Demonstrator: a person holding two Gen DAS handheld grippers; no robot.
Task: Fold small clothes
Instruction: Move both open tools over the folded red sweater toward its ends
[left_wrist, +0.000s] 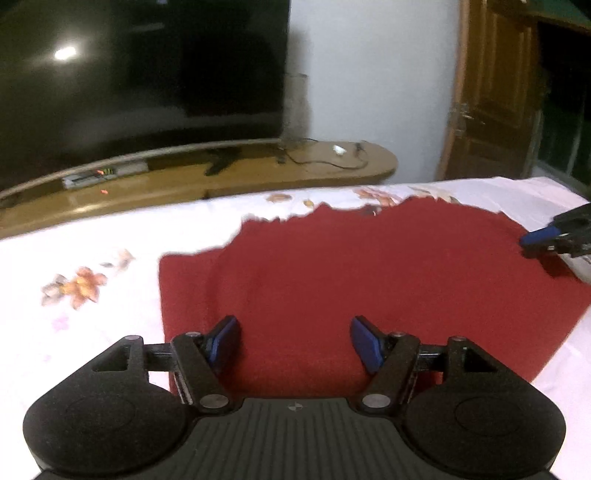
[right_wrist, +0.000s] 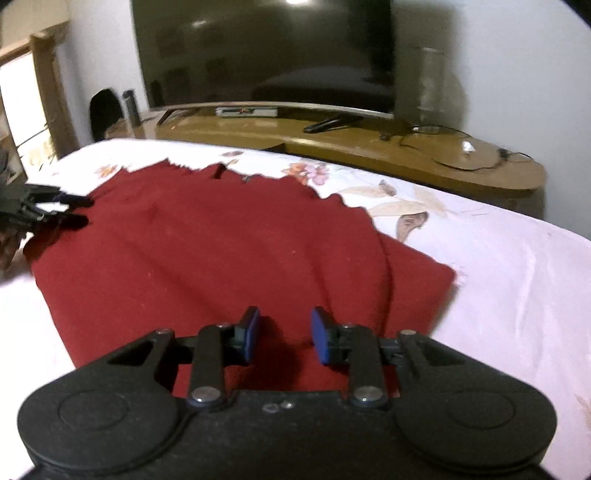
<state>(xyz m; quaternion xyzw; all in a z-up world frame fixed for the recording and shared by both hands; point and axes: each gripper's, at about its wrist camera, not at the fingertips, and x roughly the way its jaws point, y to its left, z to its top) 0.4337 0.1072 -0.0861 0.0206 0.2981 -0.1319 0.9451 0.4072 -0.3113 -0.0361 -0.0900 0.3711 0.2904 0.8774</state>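
A dark red garment (left_wrist: 369, 280) lies spread flat on a white floral bedsheet (left_wrist: 92, 258), its far edge jagged. My left gripper (left_wrist: 293, 332) is open and empty, its blue pads (left_wrist: 225, 339) low over the garment's near edge. My right gripper (right_wrist: 285, 328) is open and empty too, over the garment (right_wrist: 221, 251) near its right side. The right gripper also shows at the right edge of the left wrist view (left_wrist: 546, 240), and the left gripper at the left edge of the right wrist view (right_wrist: 70, 210), over the garment's side.
Beyond the bed stands a long wooden TV bench (right_wrist: 369, 144) with a large dark television (right_wrist: 266, 51), cables and a small box. A wooden door (left_wrist: 495, 92) is at the far right. Bare sheet (right_wrist: 498, 277) lies around the garment.
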